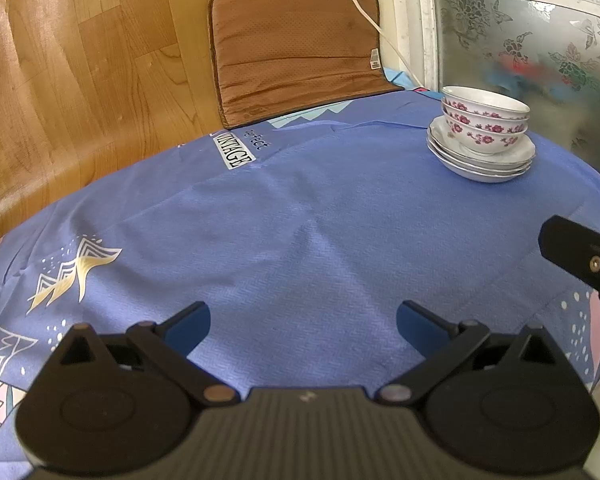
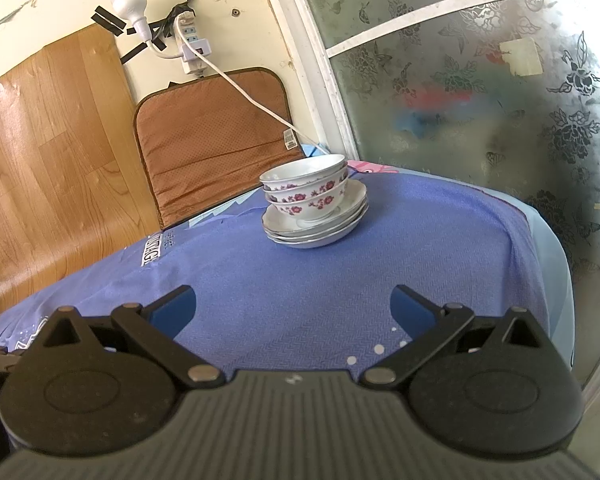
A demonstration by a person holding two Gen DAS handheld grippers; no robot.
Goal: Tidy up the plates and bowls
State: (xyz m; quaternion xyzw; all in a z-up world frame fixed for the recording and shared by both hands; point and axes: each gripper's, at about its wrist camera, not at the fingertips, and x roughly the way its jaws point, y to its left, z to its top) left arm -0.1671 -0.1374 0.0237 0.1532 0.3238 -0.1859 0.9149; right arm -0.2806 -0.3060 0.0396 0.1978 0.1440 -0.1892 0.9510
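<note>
A blue patterned tablecloth (image 1: 300,208) meets a wood-look wall and frosted floral glass (image 2: 480,92). The left gripper (image 1: 302,320) and right gripper (image 2: 292,306) are spread, empty. The stacked floral bowls (image 2: 306,190) on plates (image 2: 320,226) sit well ahead of the right fingers; the plate count is unclear.

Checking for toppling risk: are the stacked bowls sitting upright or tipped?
Upright. The floral bowls nest rim-up, centred on the stacked plates, in both views. The top bowl's inside is barely visible, so its contents: cannot tell.
</note>
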